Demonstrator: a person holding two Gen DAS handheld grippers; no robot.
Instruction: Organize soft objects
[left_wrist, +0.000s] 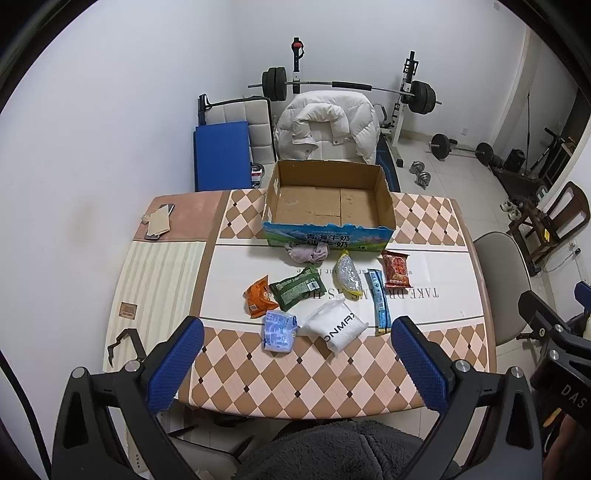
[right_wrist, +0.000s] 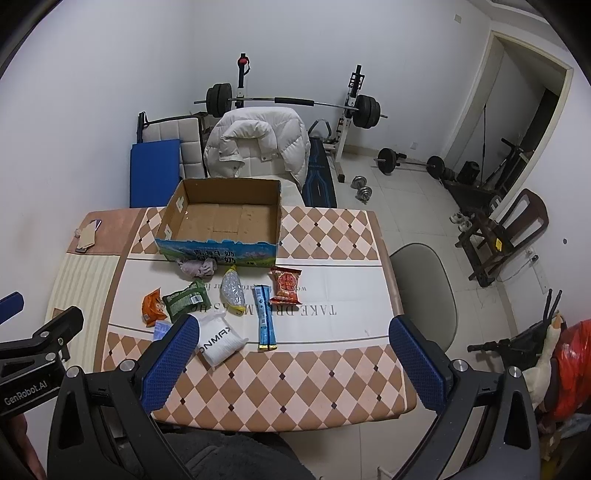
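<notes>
An open, empty cardboard box (left_wrist: 328, 201) (right_wrist: 225, 218) stands at the table's far side. In front of it lie a crumpled cloth (left_wrist: 308, 253) (right_wrist: 197, 266), an orange packet (left_wrist: 258, 295) (right_wrist: 153, 306), a green packet (left_wrist: 297, 287) (right_wrist: 184, 300), a clear beaded pouch (left_wrist: 348, 275) (right_wrist: 232, 287), a blue stick pack (left_wrist: 379, 301) (right_wrist: 264, 317), a red snack bag (left_wrist: 396, 268) (right_wrist: 285, 284), a blue-white tissue pack (left_wrist: 279, 330) and a white bag (left_wrist: 338, 325) (right_wrist: 221, 341). My left gripper (left_wrist: 295, 354) and right gripper (right_wrist: 291, 354) are both open, empty, held above the table's near edge.
A phone and card (left_wrist: 159, 221) lie at the table's far left. A black clip (left_wrist: 123, 343) sits at the left edge. A grey chair (right_wrist: 424, 288) stands to the right. A chair with a white jacket (left_wrist: 328, 129) and weight equipment stand behind the table.
</notes>
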